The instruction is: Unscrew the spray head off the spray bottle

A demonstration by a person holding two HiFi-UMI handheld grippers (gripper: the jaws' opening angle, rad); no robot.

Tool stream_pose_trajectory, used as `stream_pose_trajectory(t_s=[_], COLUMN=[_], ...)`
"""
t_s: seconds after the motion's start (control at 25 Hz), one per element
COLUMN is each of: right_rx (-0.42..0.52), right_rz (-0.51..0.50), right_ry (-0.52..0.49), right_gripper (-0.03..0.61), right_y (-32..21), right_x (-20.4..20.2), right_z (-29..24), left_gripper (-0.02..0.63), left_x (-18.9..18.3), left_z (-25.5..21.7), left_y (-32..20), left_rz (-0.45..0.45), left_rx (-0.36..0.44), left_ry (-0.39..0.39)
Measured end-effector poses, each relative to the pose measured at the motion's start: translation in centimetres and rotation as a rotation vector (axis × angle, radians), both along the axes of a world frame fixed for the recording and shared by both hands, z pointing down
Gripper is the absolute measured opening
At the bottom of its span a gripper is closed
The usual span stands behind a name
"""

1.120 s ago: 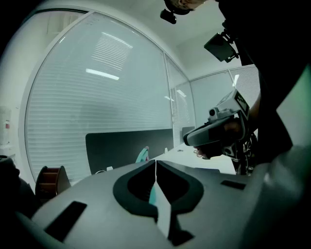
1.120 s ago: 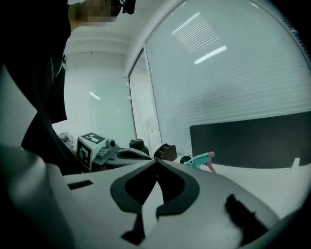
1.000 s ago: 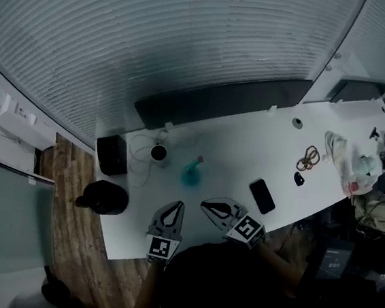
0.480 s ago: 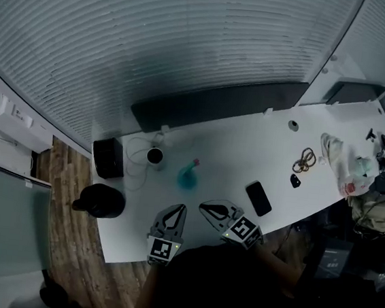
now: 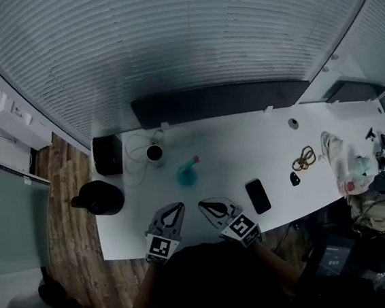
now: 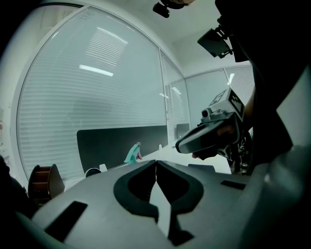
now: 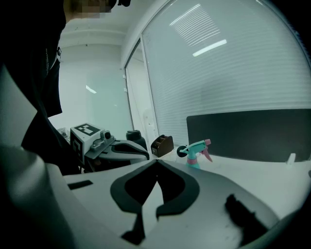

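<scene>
A teal spray bottle (image 5: 188, 173) with a pink-tipped spray head stands upright near the middle of the white table (image 5: 233, 154). It shows small in the left gripper view (image 6: 132, 153) and clearer in the right gripper view (image 7: 197, 151). My left gripper (image 5: 174, 207) hovers over the table's front edge, shut, holding nothing. Beside it, my right gripper (image 5: 203, 204) is also shut and holds nothing. Both sit short of the bottle, apart from it.
A black phone (image 5: 258, 195) lies right of the bottle. A dark cup (image 5: 155, 153) with a white cable and a black box (image 5: 105, 154) sit at the table's left end. Keys (image 5: 304, 158) and a plastic bag (image 5: 345, 166) lie at the right. A dark panel (image 5: 218, 101) lines the far edge.
The whole scene has shifted slightly left and up as the head camera moved. Both grippers keep about the same place near the front edge, still shut.
</scene>
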State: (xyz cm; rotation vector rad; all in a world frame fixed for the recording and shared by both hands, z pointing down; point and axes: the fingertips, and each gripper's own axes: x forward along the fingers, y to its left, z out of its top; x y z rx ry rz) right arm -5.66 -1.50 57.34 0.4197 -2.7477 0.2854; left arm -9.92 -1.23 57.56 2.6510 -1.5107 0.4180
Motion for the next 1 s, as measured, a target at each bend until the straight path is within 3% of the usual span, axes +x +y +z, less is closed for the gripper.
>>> stream_pose_trajectory(t_s=[0.28,0.52,0.72,1.0], right_rx=[-0.016,-0.017,-0.032,-0.042], right_rz=[-0.016,0.027,0.040,0.051], right_ry=[-0.002,0.016,0.022,0.025], right_gripper=[0.000,0.000,0.000,0.000], right_y=[0.6,-0.3,-0.5,-0.5], right_x=[-0.4,0.1,0.2,0.3], right_z=[0.0,0.6,0.9,1.1], left_gripper=[0.005,0.005,0.006,0.011], left_x=[-0.4,0.1,-0.2,-1.0], left_z=[0.8,3.1,4.6,6.1], left_y=[0.2,0.0,-1.0,-3.0], left_rz=[-0.016,0.027,0.017,0.019], left_rx=[-0.020,-0.075,-0.121,-0.153], left_ry=[-0.004,-0.065,-0.024,-0.026])
